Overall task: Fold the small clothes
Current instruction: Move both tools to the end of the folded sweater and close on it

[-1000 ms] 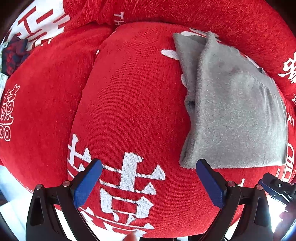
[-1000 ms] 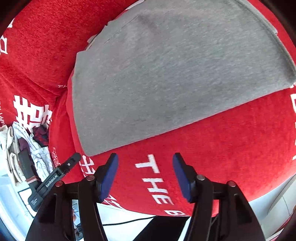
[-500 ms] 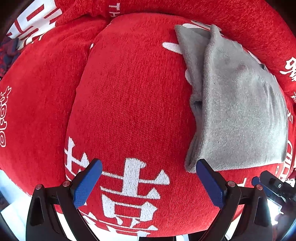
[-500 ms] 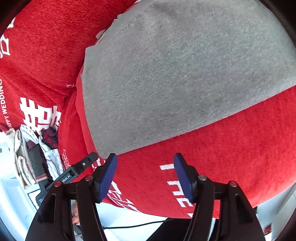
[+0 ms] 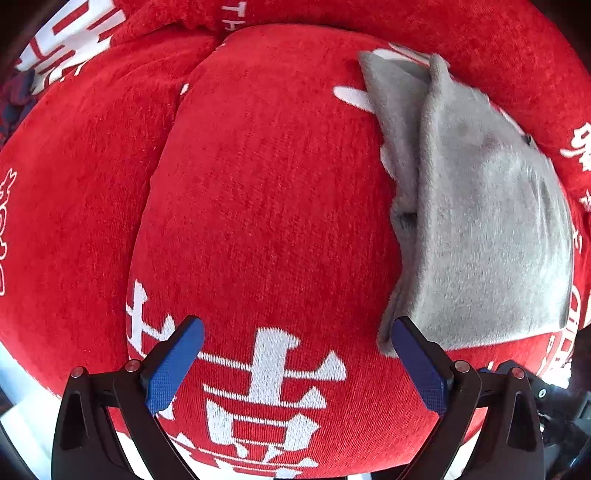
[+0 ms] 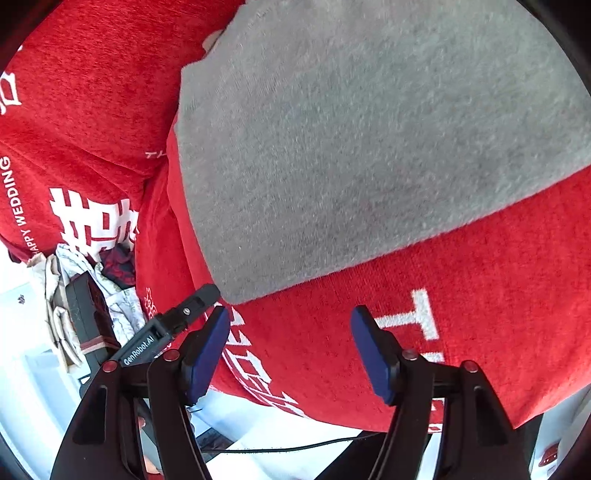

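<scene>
A grey folded cloth (image 5: 480, 221) lies on a red cushion (image 5: 258, 203) with white characters, at the right of the left wrist view. My left gripper (image 5: 295, 354) is open and empty, its right fingertip beside the cloth's near left corner. In the right wrist view the grey cloth (image 6: 369, 140) fills the upper part, its near edge just beyond my right gripper (image 6: 291, 339), which is open and empty. The left gripper's finger (image 6: 184, 314) shows near the cloth's near left corner.
Red sofa back cushions (image 5: 443, 33) with white print run behind. A pile of crumpled clothes (image 6: 74, 295) and a dark box lie at the left of the right wrist view. A black cable (image 6: 277, 448) runs below the cushion's front edge.
Both grippers have moved in closer to the grey cloth. The cloth looks larger in both views, and the left fingertip now nears its near left corner. Both jaws stay open.
</scene>
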Action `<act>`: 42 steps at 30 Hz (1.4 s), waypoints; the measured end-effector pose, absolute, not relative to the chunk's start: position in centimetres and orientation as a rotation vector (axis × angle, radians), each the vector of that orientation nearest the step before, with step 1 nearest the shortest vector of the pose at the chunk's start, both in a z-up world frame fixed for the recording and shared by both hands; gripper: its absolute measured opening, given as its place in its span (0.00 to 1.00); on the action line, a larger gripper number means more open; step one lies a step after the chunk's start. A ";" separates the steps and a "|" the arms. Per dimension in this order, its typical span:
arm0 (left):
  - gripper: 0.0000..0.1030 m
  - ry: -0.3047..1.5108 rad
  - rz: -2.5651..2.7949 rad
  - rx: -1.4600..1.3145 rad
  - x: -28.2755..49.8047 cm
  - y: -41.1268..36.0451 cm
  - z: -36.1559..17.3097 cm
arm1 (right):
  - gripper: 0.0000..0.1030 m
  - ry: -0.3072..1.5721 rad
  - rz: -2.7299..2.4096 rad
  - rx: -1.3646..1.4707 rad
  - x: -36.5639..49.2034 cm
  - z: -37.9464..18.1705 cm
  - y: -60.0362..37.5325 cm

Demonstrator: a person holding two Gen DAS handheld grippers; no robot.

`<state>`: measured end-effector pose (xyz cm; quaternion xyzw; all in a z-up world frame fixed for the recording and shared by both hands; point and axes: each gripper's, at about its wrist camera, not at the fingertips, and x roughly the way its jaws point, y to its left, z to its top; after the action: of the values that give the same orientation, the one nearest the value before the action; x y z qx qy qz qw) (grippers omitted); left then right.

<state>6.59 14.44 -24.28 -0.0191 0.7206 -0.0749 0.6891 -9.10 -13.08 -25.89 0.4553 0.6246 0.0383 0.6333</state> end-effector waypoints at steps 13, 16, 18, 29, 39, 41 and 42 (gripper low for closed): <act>0.98 1.582 -0.390 -0.375 10.9 14.7 -24.3 | 0.69 1.188 0.102 1.424 -9.5 -29.5 -14.5; 0.98 1.594 -0.448 -0.427 12.1 13.9 -24.8 | 0.56 1.150 0.080 1.503 -9.2 -30.2 -14.4; 0.98 1.601 -0.476 -0.451 12.5 13.2 -25.3 | 0.35 1.144 0.071 1.553 -8.9 -30.7 -14.4; 0.98 1.642 -0.693 -0.735 16.4 9.7 -26.9 | 0.08 1.006 0.299 1.477 -5.8 -24.6 -16.4; 0.94 1.662 -0.735 -0.399 17.8 1.5 -26.5 | 0.10 1.275 0.305 1.267 -6.3 -26.1 -14.3; 0.70 1.652 -0.684 -0.309 17.6 1.2 -26.4 | 0.11 1.330 0.309 1.198 -6.9 -25.8 -14.2; 0.55 1.631 -0.674 -0.275 17.5 1.1 -26.2 | 0.11 1.341 0.311 1.178 -7.1 -25.6 -14.3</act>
<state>17.51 1.11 -26.16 -0.1199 0.7113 -0.2938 0.6272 -7.12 -14.29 -25.59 0.5117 0.5823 0.1352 0.6171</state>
